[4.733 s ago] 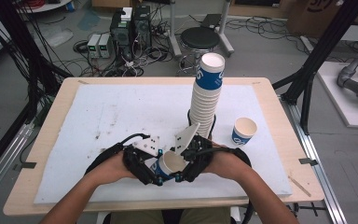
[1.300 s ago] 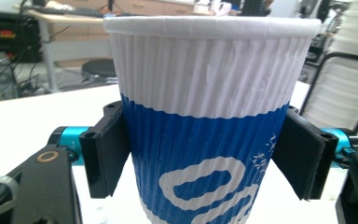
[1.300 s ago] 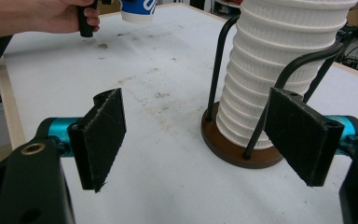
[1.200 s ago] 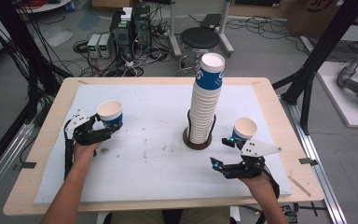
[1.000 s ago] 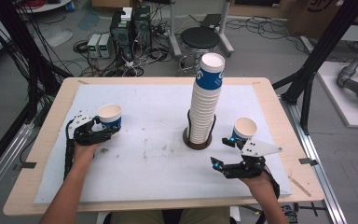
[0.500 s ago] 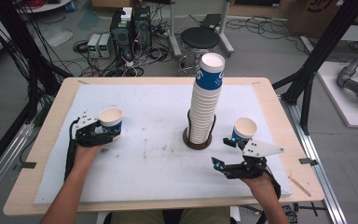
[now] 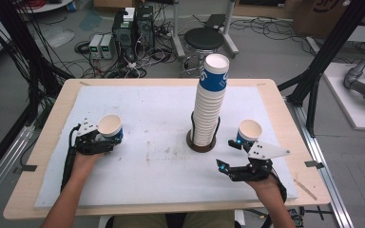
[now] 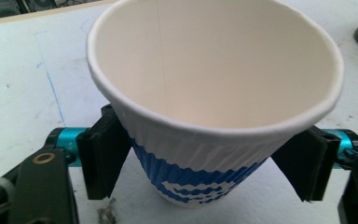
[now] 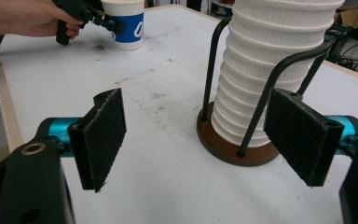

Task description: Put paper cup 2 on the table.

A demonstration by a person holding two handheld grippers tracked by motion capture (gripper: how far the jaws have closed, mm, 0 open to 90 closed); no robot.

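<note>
A white paper cup with a blue band [image 7: 110, 127] stands upright at the table's left, its base on the white mat. My left gripper [image 7: 103, 139] is shut on it, and the left gripper view has a black pad against each side of this cup [image 8: 214, 84]. A tall stack of the same cups [image 7: 209, 104] rises from a wire holder with a brown base [image 7: 201, 142] at the middle. Another single cup [image 7: 249, 130] stands to the right of the stack. My right gripper [image 7: 226, 154] is open near the front right, with nothing between its pads, facing the stack [image 9: 279, 70].
A white mat [image 7: 161, 118] covers the wooden table [image 7: 38, 156]. Black frame posts stand at both sides. Beyond the far edge are a stool [image 7: 204, 40], electronic boxes and cables on the floor.
My left gripper has come down and slightly nearer with the cup, whose base now rests on the mat. The right gripper has stayed put.
</note>
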